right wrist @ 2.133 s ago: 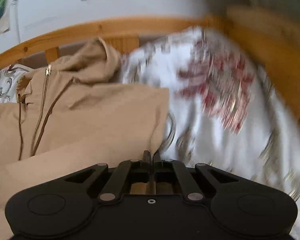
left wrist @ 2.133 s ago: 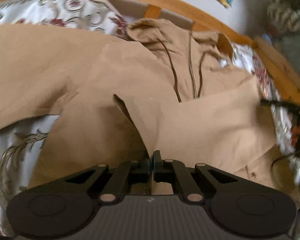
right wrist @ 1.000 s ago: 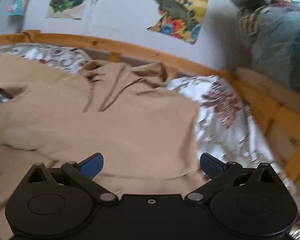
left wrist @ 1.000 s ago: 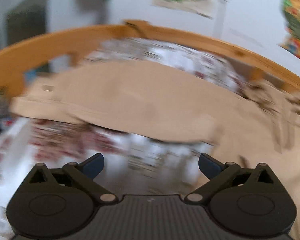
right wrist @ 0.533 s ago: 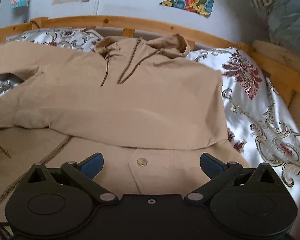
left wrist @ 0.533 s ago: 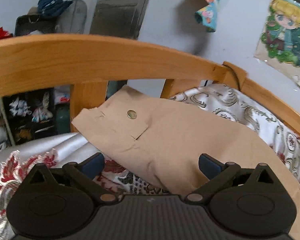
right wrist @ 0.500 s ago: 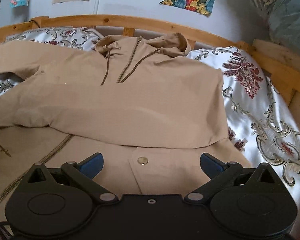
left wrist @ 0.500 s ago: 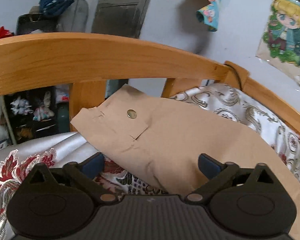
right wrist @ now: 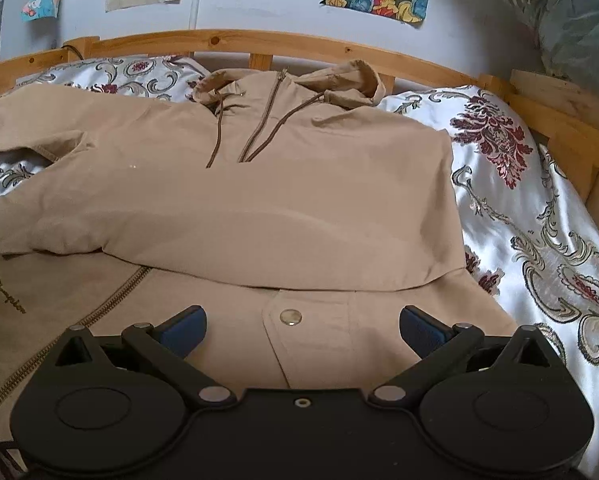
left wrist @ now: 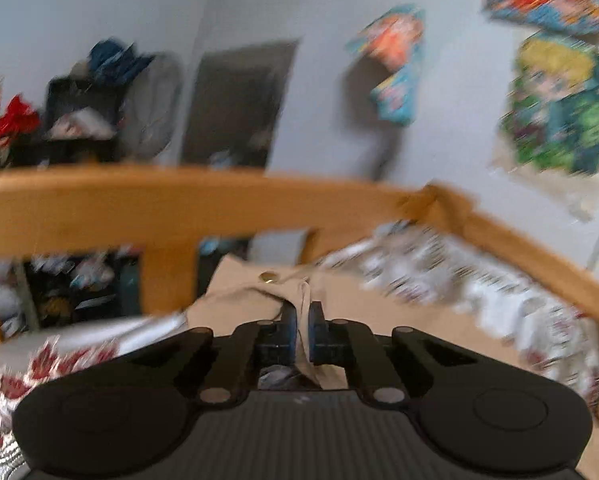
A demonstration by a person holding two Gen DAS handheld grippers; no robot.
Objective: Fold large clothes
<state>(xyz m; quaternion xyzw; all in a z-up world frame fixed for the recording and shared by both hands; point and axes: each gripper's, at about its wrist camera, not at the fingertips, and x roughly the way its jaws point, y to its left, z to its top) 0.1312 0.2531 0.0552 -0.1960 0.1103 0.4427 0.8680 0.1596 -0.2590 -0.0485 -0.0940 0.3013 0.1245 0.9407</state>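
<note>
A large tan hooded jacket (right wrist: pixel 259 184) lies spread on the bed, its right sleeve folded across the chest. My right gripper (right wrist: pixel 301 326) is open and empty, low over the jacket's hem by a snap button (right wrist: pixel 288 317). My left gripper (left wrist: pixel 302 316) is shut on the cuff of the jacket's left sleeve (left wrist: pixel 259 292), near its snap button (left wrist: pixel 268 277), close to the bed's wooden rail. The left wrist view is motion-blurred.
A wooden bed frame (right wrist: pixel 259 42) rings the floral white bedspread (right wrist: pixel 539 220). A rail (left wrist: pixel 179 200) stands just beyond the left gripper. Posters hang on the wall (left wrist: pixel 555 104). A grey bundle (right wrist: pixel 571 12) sits at the far right.
My left gripper has closed on the sleeve cuff that lay between its open fingers, and lifts it. The right gripper stays open over the hem, nearly still.
</note>
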